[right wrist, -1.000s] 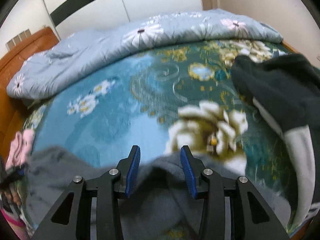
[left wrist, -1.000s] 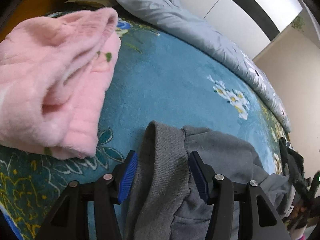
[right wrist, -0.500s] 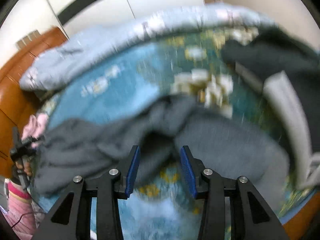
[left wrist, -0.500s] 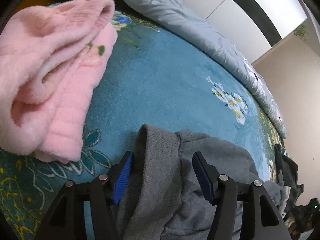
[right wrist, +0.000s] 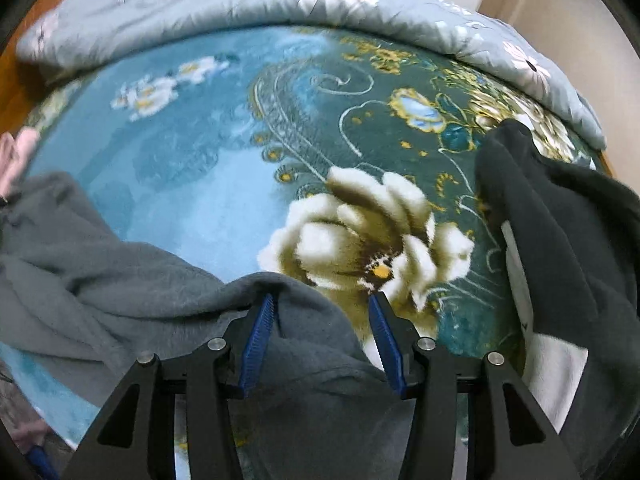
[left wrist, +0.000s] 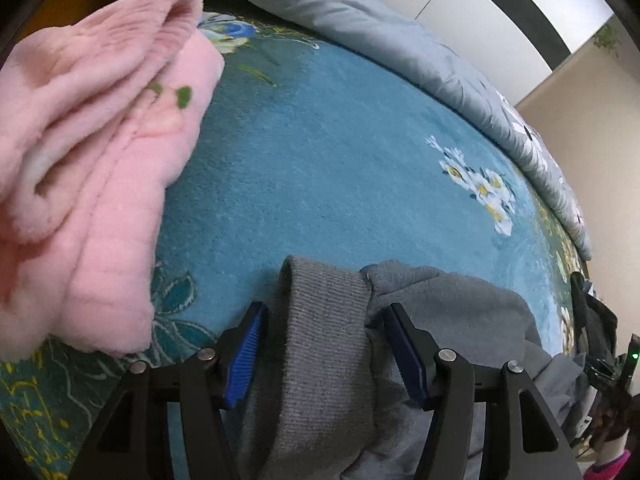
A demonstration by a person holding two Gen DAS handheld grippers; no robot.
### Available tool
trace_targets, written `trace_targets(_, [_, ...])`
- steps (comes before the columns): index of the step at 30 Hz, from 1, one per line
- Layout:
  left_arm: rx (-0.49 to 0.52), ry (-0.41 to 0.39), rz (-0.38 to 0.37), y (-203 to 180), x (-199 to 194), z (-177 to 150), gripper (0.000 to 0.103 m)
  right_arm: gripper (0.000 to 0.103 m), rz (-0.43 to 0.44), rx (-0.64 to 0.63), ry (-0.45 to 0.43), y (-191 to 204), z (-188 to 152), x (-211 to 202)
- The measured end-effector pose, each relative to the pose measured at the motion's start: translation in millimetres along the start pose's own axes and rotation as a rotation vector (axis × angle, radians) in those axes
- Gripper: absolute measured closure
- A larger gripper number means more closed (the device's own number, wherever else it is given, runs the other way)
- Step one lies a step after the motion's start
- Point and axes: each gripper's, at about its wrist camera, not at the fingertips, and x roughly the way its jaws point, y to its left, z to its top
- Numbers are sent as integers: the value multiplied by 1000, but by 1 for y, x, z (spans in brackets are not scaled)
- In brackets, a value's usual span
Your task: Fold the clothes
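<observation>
Grey top [left wrist: 328, 344] lies on the bed [left wrist: 320, 168], rumpled, not folded yet; its ribbed cuff sits between the left gripper [left wrist: 324, 344] fingers, which look slack, not pinching. Right gripper [right wrist: 322, 332] fingers are opening, grey cloth between them, released. Pink top [left wrist: 92, 152] at 10 o'clock looks folded already; dark one [right wrist: 560, 240] at 3 is still bunched. Bed's open from 11 to 1 up to the quilt [right wrist: 240, 12] ridge.

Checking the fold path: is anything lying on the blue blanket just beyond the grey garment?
Nothing visible. Beyond the grey garment the blue blanket is bare; the pink garment lies off to one side, the dark garment to the other.
</observation>
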Motion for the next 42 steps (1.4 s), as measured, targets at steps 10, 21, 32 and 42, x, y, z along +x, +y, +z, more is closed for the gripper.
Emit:
trace_targets(10, [41,-101,-65,-21,-23,5,79,99,-71,-11,-50,18,5,-12])
trace_targets(21, [65,-394,-114,-45,-118,87,83,99,-220,29,-602,25,51,-141])
trace_targets(32, [-83,-174,2,-12,-11,92,84,99,-133,39,-296,31,54,-13])
trace_targets(42, [-9,-213,-1,-24,-50,92,84,99,-61,177,-373,23,91,-37])
